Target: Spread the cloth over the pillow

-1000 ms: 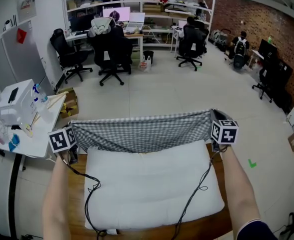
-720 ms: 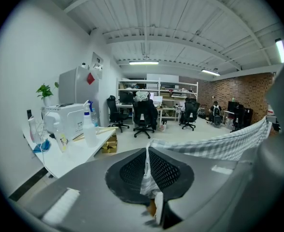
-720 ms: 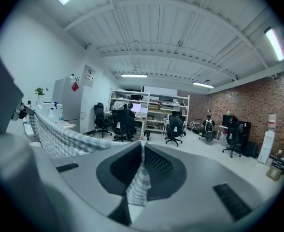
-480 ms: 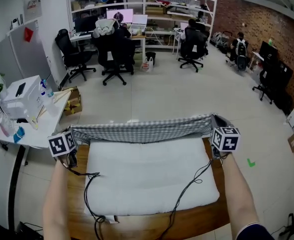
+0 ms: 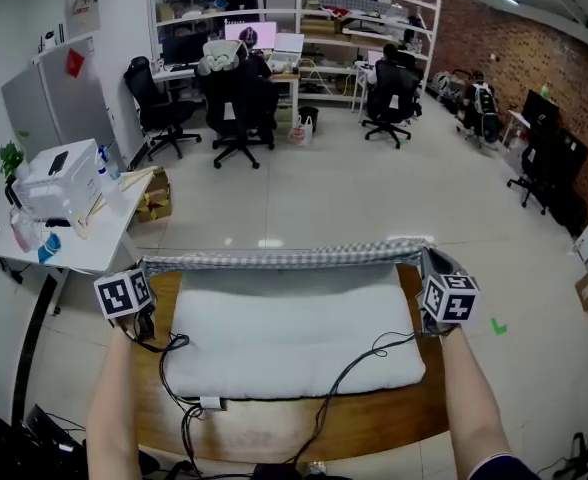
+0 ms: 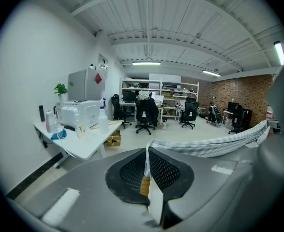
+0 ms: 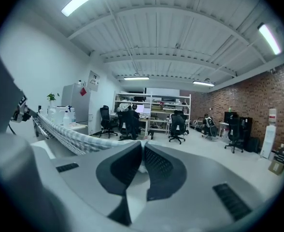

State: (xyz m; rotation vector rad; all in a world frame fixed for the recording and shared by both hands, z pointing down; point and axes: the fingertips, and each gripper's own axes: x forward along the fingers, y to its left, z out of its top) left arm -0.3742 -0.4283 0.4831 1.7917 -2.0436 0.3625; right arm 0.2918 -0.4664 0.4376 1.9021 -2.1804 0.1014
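A white pillow (image 5: 289, 330) lies on a wooden table (image 5: 374, 430). The grey checked cloth (image 5: 284, 259) is stretched taut above the pillow's far edge. My left gripper (image 5: 142, 268) is shut on the cloth's left corner, and my right gripper (image 5: 426, 258) is shut on its right corner. In the left gripper view the cloth (image 6: 214, 143) runs off to the right from the closed jaws (image 6: 146, 154). The right gripper view has the cloth (image 7: 67, 135) leading off left from the pinched jaws (image 7: 142, 161).
Black cables (image 5: 354, 368) trail from both grippers across the pillow. A white side table (image 5: 94, 243) with a printer (image 5: 59, 180) and bottles stands to the left. Office chairs (image 5: 236, 108), desks and shelving (image 5: 304, 38) fill the room beyond.
Both grippers have pulled the stretched cloth back toward me. It hung as a wide sagging band beyond the pillow and now shows as a thin taut strip over the pillow's far edge.
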